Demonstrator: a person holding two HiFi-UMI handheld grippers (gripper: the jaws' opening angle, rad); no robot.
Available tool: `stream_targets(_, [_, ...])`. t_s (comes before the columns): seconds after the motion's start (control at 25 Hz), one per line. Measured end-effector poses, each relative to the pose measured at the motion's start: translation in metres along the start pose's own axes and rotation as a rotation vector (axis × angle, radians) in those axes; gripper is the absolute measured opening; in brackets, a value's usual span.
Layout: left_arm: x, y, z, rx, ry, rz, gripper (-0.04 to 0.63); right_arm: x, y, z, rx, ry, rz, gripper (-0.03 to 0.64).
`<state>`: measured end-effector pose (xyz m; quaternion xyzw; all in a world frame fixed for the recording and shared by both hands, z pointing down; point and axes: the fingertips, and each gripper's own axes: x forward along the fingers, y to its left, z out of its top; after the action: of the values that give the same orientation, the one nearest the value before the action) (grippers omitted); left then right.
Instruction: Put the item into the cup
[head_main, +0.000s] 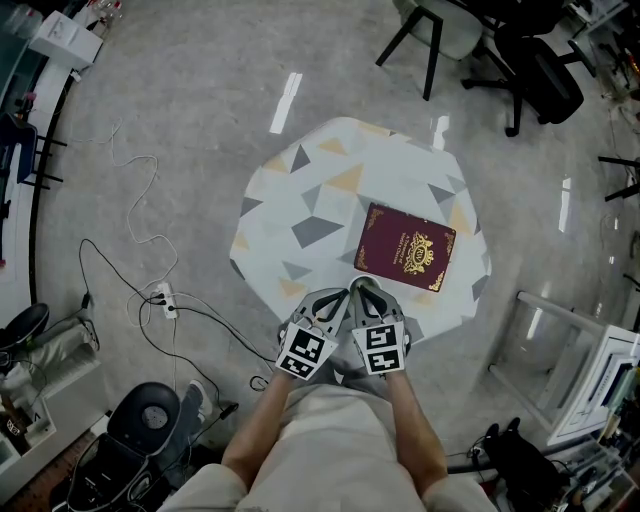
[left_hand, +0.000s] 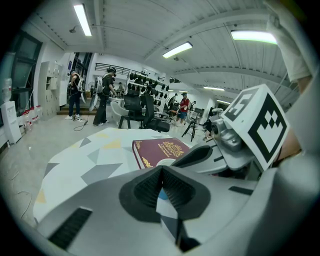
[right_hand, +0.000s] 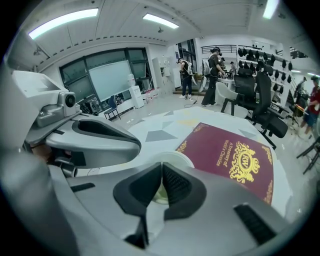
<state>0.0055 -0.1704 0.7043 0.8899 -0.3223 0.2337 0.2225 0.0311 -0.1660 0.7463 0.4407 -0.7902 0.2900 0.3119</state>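
Grey speckled floor (head_main: 200, 150), black office chairs (head_main: 545, 70), ceiling strip lights (left_hand: 82, 20), trailing cables (head_main: 110, 262)

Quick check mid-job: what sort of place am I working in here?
Probably an open-plan lab or office workspace. Black office chairs stand around, a corded power strip lies on the grey floor, and people stand in the background under ceiling strip lights.
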Motion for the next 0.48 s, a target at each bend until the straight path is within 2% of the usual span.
stream_targets(0.48, [-0.0049, -0.0015, -0.0008, 0.005, -0.008, 0.002, 0.012, -0.0001, 0.0013, -0.0022, -0.016, 0.016, -0.014, 0.035])
